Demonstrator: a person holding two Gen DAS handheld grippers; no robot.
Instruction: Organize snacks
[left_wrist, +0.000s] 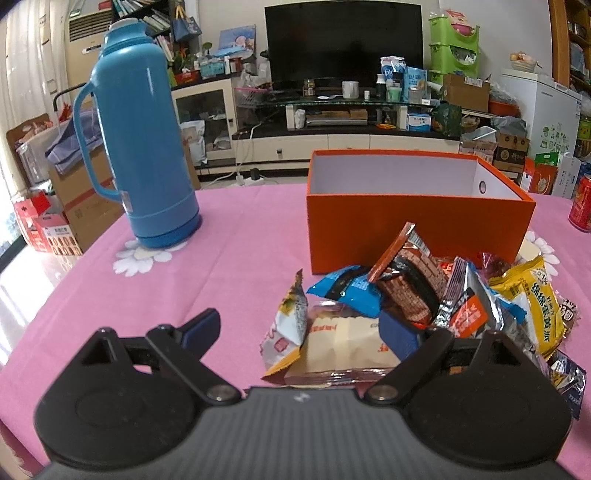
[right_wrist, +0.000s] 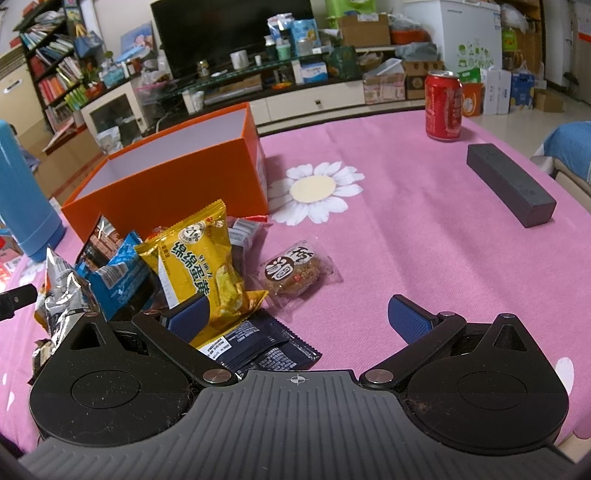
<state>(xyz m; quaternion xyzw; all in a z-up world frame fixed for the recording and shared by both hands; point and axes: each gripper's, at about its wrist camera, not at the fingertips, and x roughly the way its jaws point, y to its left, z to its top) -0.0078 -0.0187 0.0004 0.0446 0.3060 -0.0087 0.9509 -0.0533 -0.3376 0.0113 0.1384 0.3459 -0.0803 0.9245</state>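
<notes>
A pile of snack packets (left_wrist: 424, 299) lies on the pink tablecloth in front of an open orange box (left_wrist: 417, 221), whose inside looks empty. My left gripper (left_wrist: 301, 326) is open, its jaws wide apart around a cream and white packet (left_wrist: 343, 343) at the pile's near left. In the right wrist view the pile (right_wrist: 147, 266) lies before the orange box (right_wrist: 173, 184). My right gripper (right_wrist: 297, 317) is open above a dark blue packet (right_wrist: 258, 350), with a yellow packet (right_wrist: 203, 258) by its left finger and a clear-wrapped pastry (right_wrist: 295, 273) ahead.
A tall blue thermos (left_wrist: 147, 147) stands at the left. A red can (right_wrist: 443, 107) and a dark grey rectangular block (right_wrist: 509, 184) sit on the right side of the table. The table edge runs behind the box.
</notes>
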